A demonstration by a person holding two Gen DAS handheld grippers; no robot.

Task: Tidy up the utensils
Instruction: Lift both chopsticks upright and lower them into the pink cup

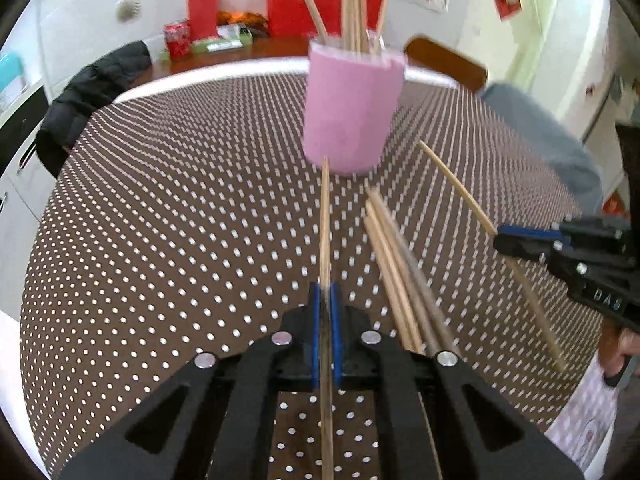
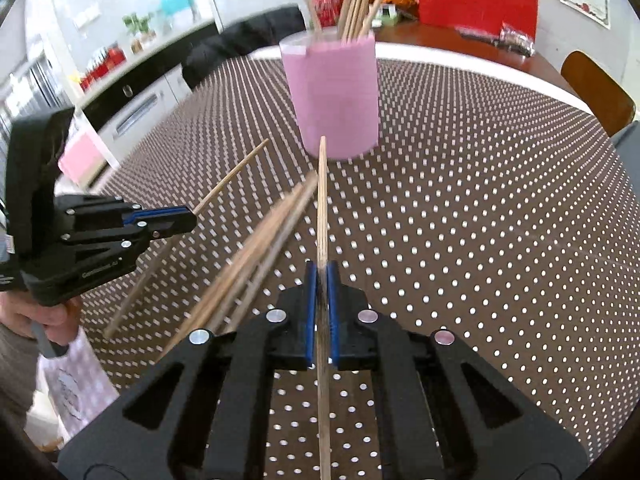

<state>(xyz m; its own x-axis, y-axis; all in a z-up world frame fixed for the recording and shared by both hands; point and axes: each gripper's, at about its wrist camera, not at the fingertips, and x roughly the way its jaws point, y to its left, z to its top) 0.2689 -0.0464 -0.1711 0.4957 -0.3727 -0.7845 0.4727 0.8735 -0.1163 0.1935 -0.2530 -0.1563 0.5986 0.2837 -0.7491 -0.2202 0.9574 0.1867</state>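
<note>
Left gripper (image 1: 326,292) and right gripper (image 2: 322,272) each clamp a thin wooden chopstick (image 1: 325,216); matte pink cylindrical cup (image 1: 352,112) upper center, on dotted brown cloth (image 1: 160,200).

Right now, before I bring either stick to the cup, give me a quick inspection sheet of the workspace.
Surface: brown polka-dot tablecloth, round table.
Job's things: pink cup upright, several chopsticks standing in it; loose chopstick bundle lying in front of the cup.
Clutter: nothing seen on the cloth.
Grippers: left gripper shut on one chopstick; right gripper shut on another chopstick.
Cables: nothing seen.
Surroundings: black jacket on a chair, red boxes on a sideboard.
</note>
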